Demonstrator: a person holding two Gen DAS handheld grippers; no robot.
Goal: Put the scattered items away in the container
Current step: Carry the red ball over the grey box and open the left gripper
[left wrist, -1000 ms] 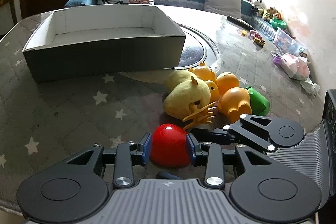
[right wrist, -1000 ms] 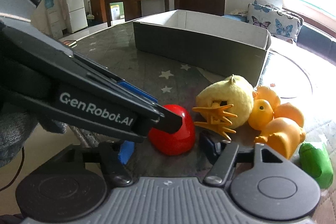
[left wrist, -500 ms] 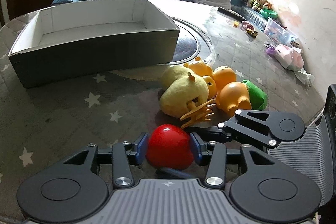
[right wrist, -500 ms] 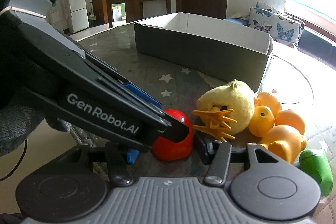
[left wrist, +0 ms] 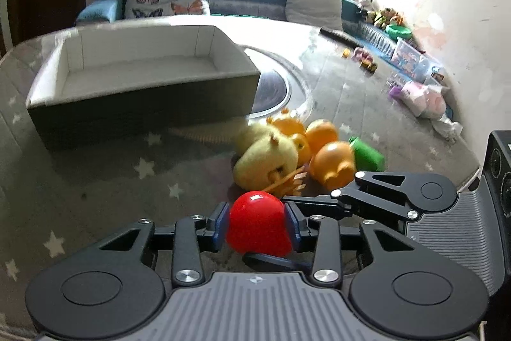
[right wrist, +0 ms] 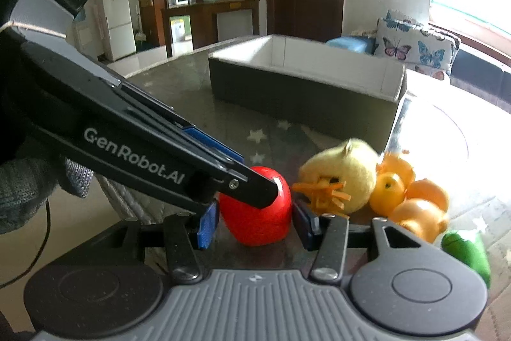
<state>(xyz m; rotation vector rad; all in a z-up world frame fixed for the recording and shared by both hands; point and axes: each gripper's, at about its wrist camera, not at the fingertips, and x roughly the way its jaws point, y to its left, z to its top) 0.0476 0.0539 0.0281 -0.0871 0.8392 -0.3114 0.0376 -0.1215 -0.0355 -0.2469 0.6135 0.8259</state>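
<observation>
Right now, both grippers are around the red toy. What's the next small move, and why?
Probably back the right gripper off. The left gripper is closing its jaws with the red toy between them, pads against its sides, while the right's pads bracket the same toy; whether they press is unclear. Freeing it should let the left carry it to the box.

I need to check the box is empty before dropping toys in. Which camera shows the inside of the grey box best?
The left wrist view: it looks down into the grey box and shows its bare white floor and all four walls. The right wrist view sees the box from lower, showing mostly outer walls and inner far walls, not the floor.
</observation>
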